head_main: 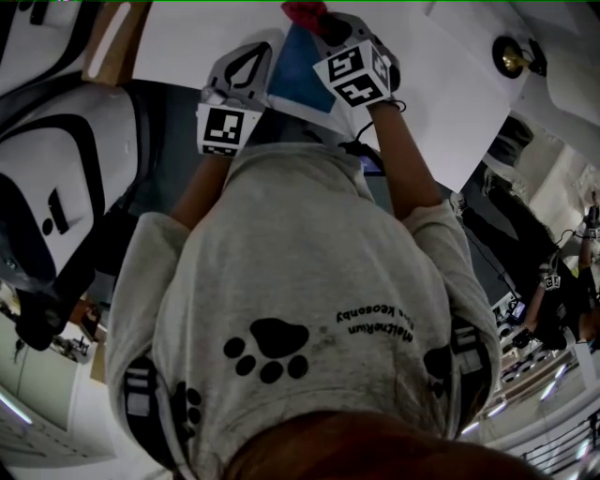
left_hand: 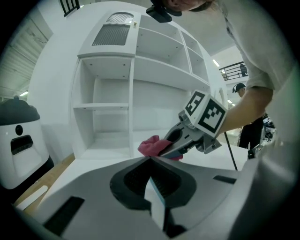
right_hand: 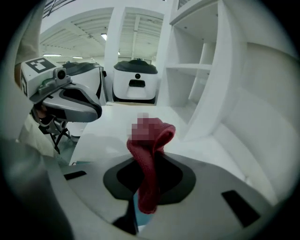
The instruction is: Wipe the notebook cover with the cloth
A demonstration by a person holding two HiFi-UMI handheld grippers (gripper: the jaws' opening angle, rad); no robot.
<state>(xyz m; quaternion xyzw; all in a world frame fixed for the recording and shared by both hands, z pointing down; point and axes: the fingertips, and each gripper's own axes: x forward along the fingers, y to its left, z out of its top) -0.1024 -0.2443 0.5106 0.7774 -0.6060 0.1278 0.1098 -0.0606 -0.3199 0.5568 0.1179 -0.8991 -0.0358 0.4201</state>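
Person's grey shirt (head_main: 300, 309) is filling the lower frame. Upper centre, left gripper (head_main: 246, 66) jaws are pinching the blue notebook (head_main: 295, 70) steady, right gripper (head_main: 326, 26) jaws are gripping the red cloth (head_main: 305, 11), ready for wiping.

In the head view we lose most of the cloth (head_main: 305, 11) to the top edge just ahead of the right gripper (head_main: 326, 26) jaws, and the notebook (head_main: 298, 70) shows only as a blue wedge beside them. Between the left gripper (left_hand: 150, 160) jaws, in its own view, we see just the notebook's thin edge; its cover is hidden and its lower end is cut off at the bottom. Below the right jaws, a teal sliver (right_hand: 143, 220) is too small for us to name.
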